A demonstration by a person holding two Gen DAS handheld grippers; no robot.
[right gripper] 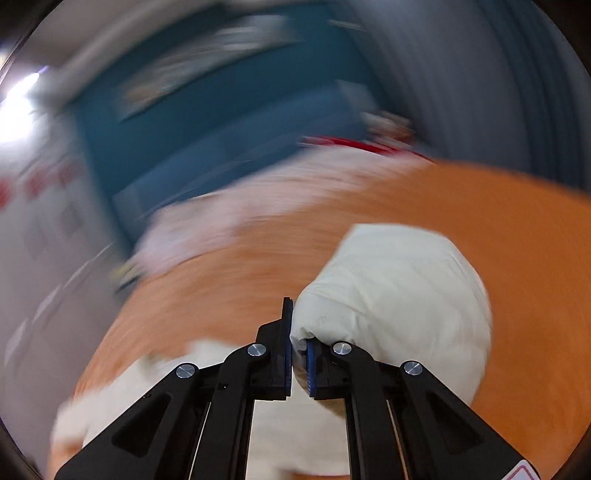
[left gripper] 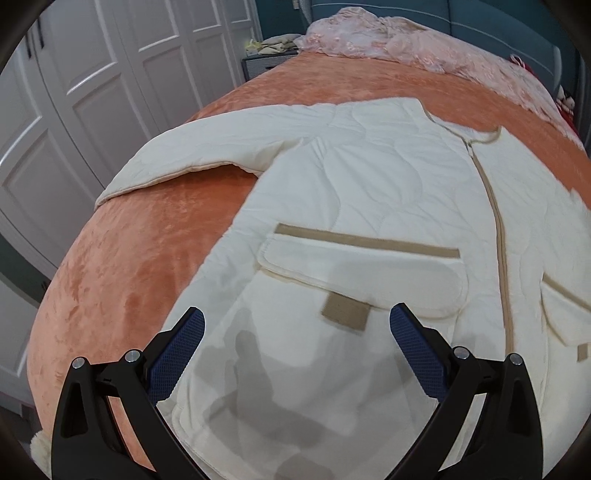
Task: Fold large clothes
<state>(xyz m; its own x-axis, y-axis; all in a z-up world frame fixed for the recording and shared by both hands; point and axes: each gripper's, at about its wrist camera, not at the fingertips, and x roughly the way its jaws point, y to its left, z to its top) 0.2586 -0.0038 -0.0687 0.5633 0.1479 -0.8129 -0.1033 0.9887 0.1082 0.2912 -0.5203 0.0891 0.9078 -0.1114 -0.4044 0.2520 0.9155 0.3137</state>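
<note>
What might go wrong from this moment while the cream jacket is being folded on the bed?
1. The right gripper pinches only a small bunch of the jacket sleeve; the padded fabric may slip out when it is pulled.
2. The left gripper is open above the hem and holds nothing, so the body may drag over the orange blanket.
3. The right view is blurred, so the sleeve could land crooked.

You are working in a home bedroom: a bed spread with an orange plush blanket, a crumpled pink lace cover near its teal headboard, white panelled wardrobe doors alongside, and a small nightstand at the bed's head.
</note>
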